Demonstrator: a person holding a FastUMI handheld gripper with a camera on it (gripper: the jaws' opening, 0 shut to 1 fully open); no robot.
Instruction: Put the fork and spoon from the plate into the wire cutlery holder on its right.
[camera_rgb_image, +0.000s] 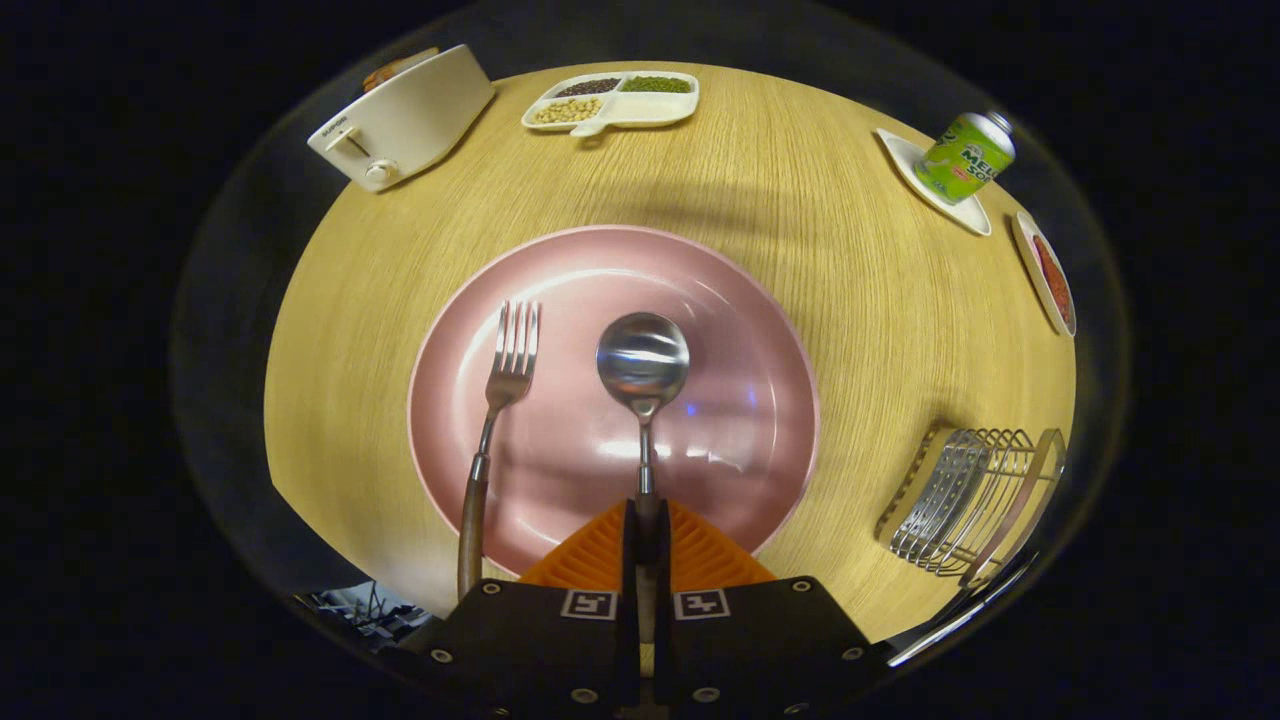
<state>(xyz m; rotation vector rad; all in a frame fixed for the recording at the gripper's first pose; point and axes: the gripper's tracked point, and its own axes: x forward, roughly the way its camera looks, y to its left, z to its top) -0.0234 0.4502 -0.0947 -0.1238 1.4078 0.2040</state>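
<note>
Broadly, the round wooden table (800, 200) carries a pink plate (740, 330), with the wire cutlery holder (975, 500) to its right. On the plate lie the fork (500, 400) and spoon (643, 370). The claw (647, 540) looks clenched on the spoon's handle, so the spoon is in hand; next likely a lift and swing right to the holder.
</note>
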